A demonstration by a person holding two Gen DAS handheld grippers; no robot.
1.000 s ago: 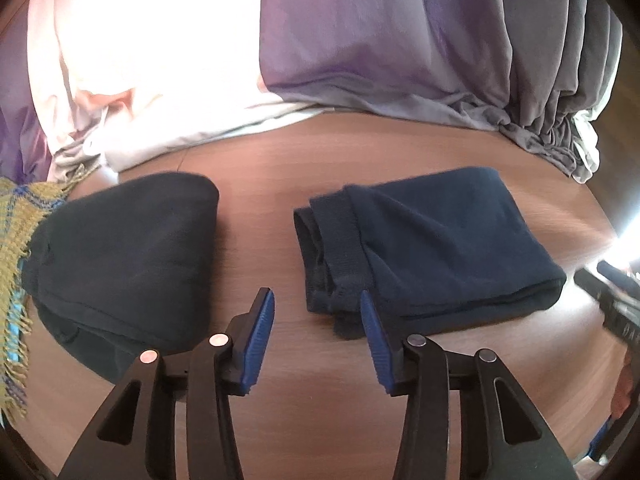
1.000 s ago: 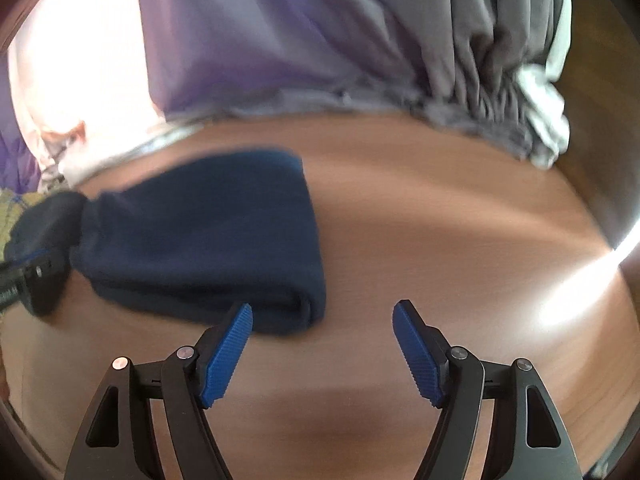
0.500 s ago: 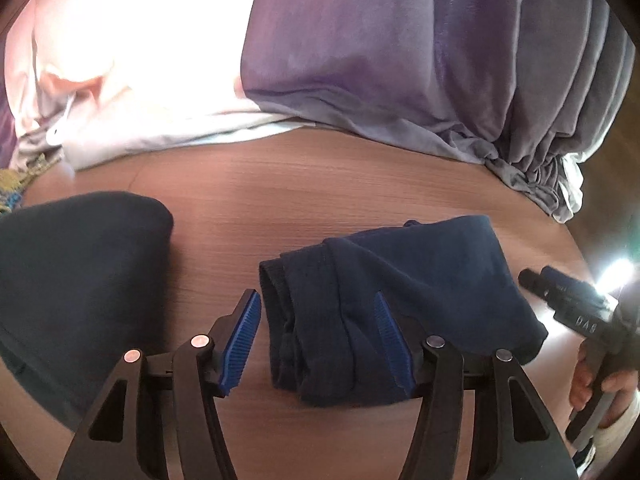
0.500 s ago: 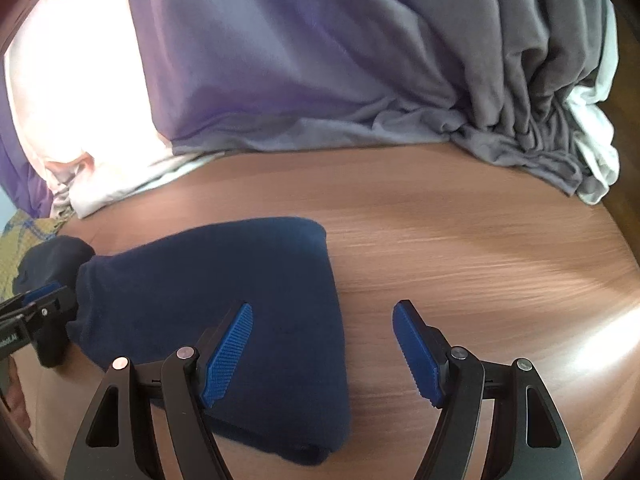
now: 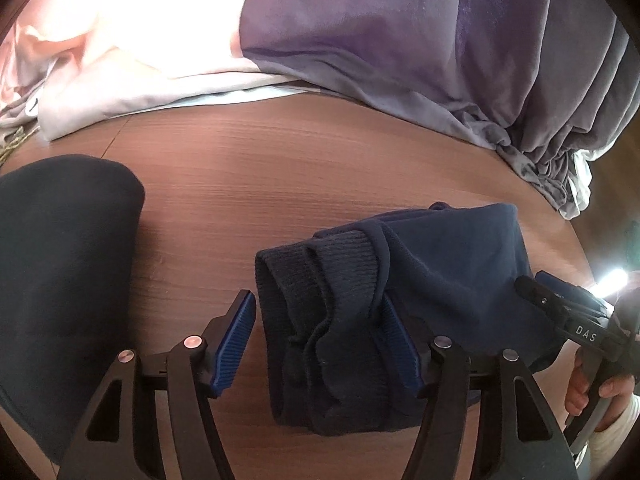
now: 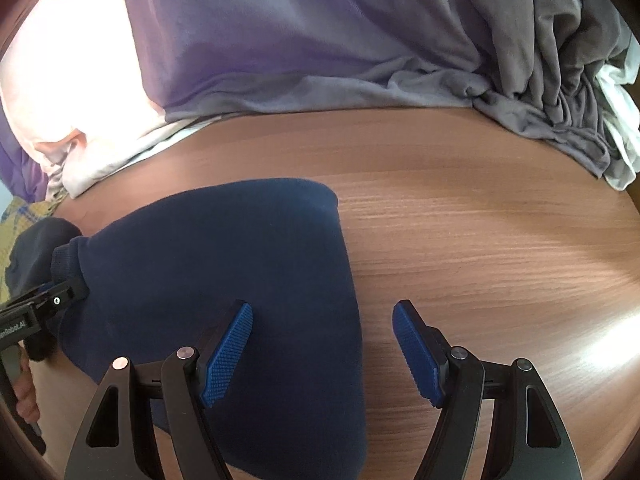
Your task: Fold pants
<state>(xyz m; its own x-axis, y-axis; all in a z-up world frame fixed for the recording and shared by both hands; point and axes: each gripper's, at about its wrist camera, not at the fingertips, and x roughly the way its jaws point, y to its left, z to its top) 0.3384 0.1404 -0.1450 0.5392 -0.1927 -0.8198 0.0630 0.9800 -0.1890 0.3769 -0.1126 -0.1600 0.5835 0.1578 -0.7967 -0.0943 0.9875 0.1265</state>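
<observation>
Folded navy pants (image 5: pixel 420 276) lie on the wooden table (image 5: pixel 280 160). Their ribbed waistband end sits between the fingers of my left gripper (image 5: pixel 324 344), which is open around it. In the right wrist view the same pants (image 6: pixel 224 256) spread under my right gripper (image 6: pixel 322 350), which is open, its left finger (image 6: pixel 228 352) over the cloth and its right finger (image 6: pixel 416 356) over bare wood. The right gripper also shows in the left wrist view (image 5: pixel 572 320) at the pants' far end, and the left gripper shows in the right wrist view (image 6: pixel 36 312).
A second folded dark garment (image 5: pixel 60 264) lies at the left. Purple and grey cloth (image 5: pixel 400 32) and pale pink cloth (image 5: pixel 120 40) are heaped along the table's back edge. A yellow checked fabric (image 6: pixel 20 216) shows at the far left.
Both grippers have moved forward and down onto the navy pants. The left gripper's fingers now straddle the waistband end; the right gripper's left finger is over the cloth.
</observation>
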